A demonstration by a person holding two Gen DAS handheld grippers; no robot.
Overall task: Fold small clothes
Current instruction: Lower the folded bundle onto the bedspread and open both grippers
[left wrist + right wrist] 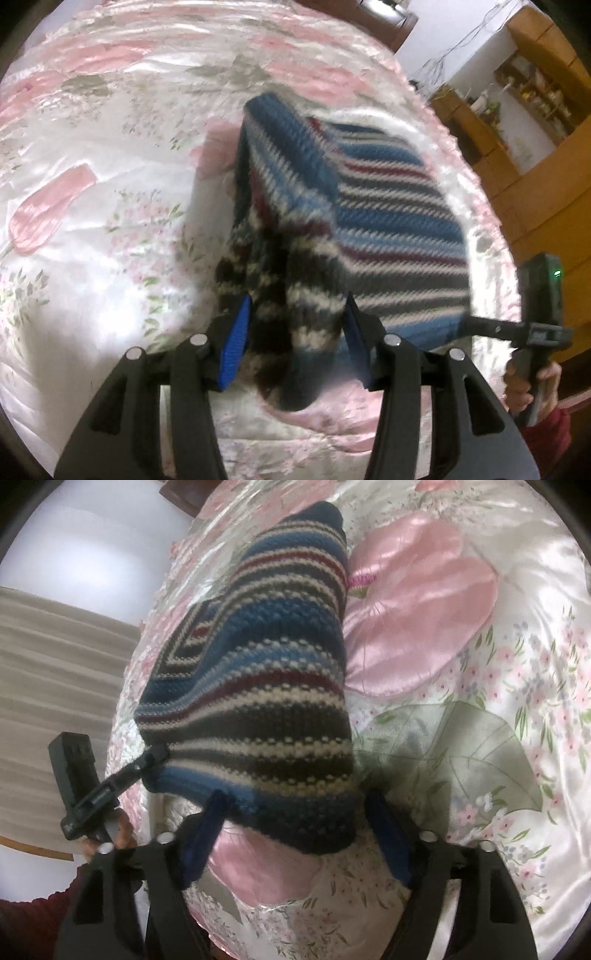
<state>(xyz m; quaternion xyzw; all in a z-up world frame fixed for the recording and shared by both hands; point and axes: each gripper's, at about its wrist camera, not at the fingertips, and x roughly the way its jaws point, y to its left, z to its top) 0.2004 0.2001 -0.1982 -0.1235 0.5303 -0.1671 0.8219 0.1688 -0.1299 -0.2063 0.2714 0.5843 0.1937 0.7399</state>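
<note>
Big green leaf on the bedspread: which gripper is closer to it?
Right. The right gripper holds the striped sweater by its near edge, just beside the leaf. The left gripper clamps the opposite corner, across the whole garment from it.

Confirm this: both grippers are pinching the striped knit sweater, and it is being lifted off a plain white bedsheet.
Not quite. Both the left gripper and right gripper do pinch the striped knit sweater, but the right wrist view shows a satin bedcover with pink flowers and green leaves, not a plain white bedsheet.
</note>
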